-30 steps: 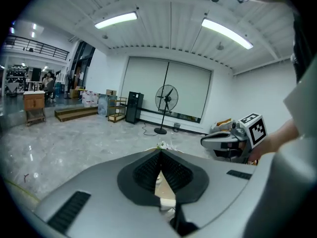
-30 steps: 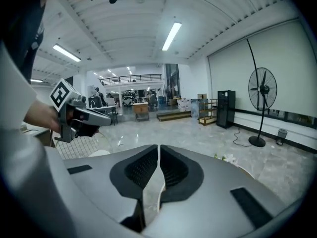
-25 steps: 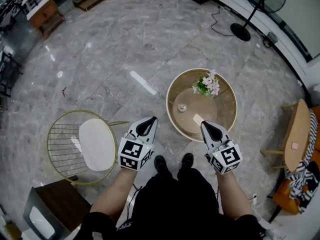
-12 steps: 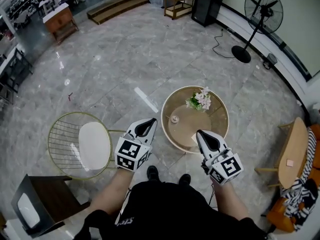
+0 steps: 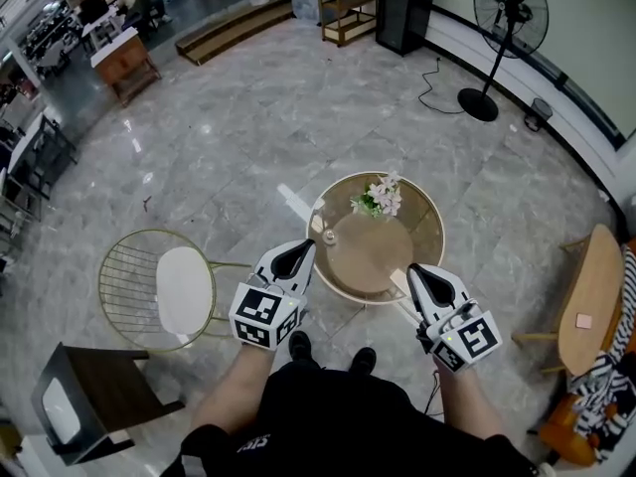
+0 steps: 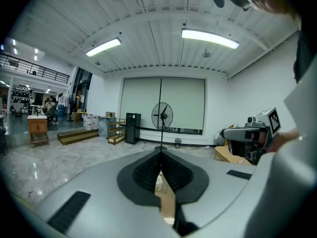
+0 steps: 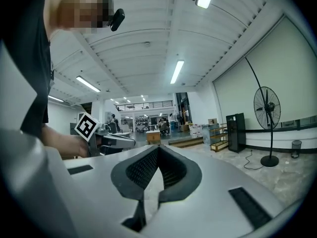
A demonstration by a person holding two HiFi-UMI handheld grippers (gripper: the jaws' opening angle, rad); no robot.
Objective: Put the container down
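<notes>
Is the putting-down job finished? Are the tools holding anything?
Done, it seems: a small container stands on the round table, near the flowers, and neither tool touches it.
In hand: nothing. The left tool and the right tool are both shut and empty, at the table's near edge.
Left: probably nothing, if that small thing is the container meant.

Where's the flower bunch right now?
In the head view, the flower bunch sits on the round table near its far rim, just right of frame centre. A small pale object lies on the same top to its left.
</notes>
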